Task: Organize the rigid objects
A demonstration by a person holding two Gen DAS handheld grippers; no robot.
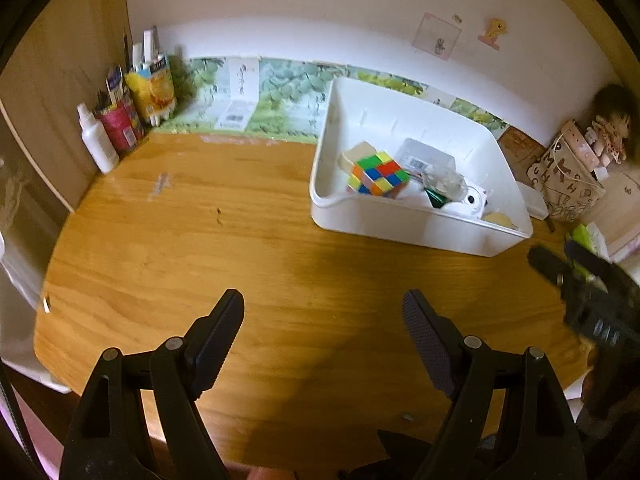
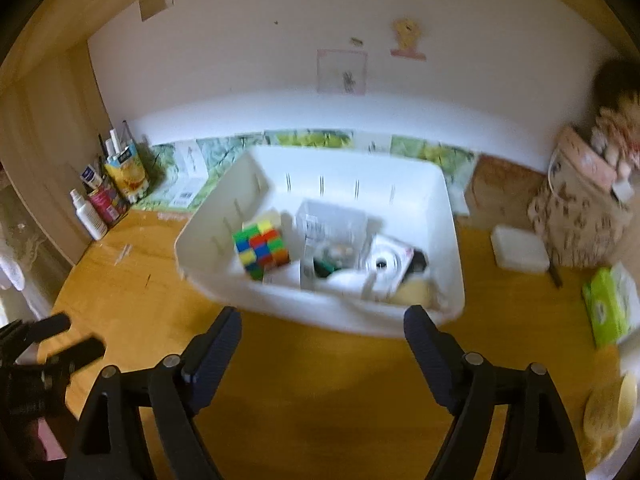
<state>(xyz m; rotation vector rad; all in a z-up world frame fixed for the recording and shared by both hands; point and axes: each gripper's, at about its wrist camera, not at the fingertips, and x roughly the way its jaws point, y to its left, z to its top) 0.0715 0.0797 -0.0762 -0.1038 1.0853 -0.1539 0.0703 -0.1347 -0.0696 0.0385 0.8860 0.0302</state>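
Note:
A white plastic bin (image 1: 404, 228) stands on the wooden desk, at the right in the left wrist view and in the middle of the right wrist view (image 2: 304, 312). Inside it lie a colourful puzzle cube (image 1: 378, 174) (image 2: 262, 250), a clear plastic box (image 1: 430, 160) (image 2: 334, 224), a white round device (image 2: 386, 262) and a pale block (image 1: 358, 154). My left gripper (image 1: 323, 312) is open and empty over bare desk, left of the bin. My right gripper (image 2: 322, 328) is open and empty just in front of the bin; it also shows at the right edge of the left wrist view (image 1: 560, 256).
Pen holders and a white bottle (image 1: 96, 140) stand at the back left corner. A patterned bag (image 2: 580, 220), a white box (image 2: 518, 248), a green tissue pack (image 2: 610, 306) and a doll sit on the right. The wall is close behind the bin.

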